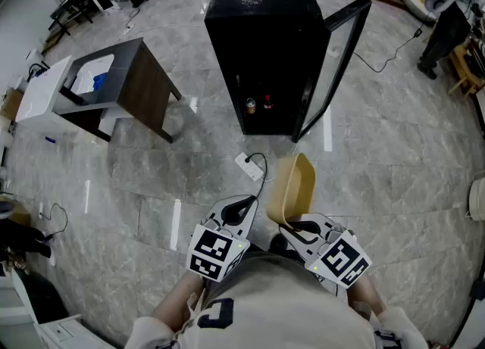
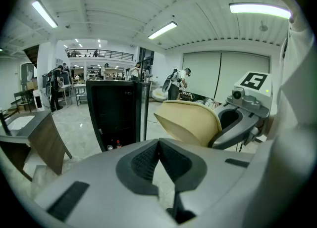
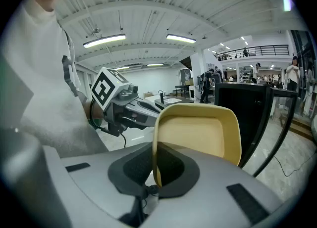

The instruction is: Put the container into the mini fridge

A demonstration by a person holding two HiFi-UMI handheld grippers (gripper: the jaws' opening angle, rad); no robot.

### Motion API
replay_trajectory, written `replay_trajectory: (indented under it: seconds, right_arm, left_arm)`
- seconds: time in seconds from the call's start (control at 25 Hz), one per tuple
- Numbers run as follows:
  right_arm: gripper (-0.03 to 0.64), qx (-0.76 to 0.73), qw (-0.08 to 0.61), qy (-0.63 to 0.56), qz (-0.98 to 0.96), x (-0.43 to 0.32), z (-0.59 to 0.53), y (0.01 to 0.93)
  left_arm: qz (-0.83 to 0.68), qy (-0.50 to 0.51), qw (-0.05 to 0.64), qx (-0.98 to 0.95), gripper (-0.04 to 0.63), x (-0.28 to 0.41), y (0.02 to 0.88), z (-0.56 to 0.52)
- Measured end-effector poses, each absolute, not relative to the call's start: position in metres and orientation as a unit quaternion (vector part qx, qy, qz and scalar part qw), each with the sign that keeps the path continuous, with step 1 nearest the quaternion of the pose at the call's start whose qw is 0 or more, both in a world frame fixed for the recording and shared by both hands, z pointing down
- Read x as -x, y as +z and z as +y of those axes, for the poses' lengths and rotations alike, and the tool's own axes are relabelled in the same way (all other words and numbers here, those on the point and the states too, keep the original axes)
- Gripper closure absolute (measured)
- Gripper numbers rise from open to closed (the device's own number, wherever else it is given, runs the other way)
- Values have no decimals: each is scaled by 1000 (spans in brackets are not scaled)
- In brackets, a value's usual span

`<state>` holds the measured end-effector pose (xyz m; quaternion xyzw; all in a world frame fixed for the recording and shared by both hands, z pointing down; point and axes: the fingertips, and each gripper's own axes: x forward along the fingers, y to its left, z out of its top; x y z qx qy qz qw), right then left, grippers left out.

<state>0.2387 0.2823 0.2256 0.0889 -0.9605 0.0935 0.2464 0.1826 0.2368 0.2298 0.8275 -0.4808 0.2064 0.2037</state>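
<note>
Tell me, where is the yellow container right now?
The container is low and centre in the head view, its rim pinched in the right tool, in front of the open black mini fridge.

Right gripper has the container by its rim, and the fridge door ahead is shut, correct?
Not quite. The fridge door stands open, swung out to the right, as the head view shows. The rest holds: the right gripper is shut on the rim of the container.
</note>
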Motion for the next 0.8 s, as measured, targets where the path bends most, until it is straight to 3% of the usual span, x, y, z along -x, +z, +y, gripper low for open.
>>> replay_trajectory:
  seconds: [0.8]
  right_arm:
    - [586, -75, 317, 45, -944, -90, 286, 225]
  left_arm:
    - [-484, 150, 194, -840, 538, -33, 225, 223]
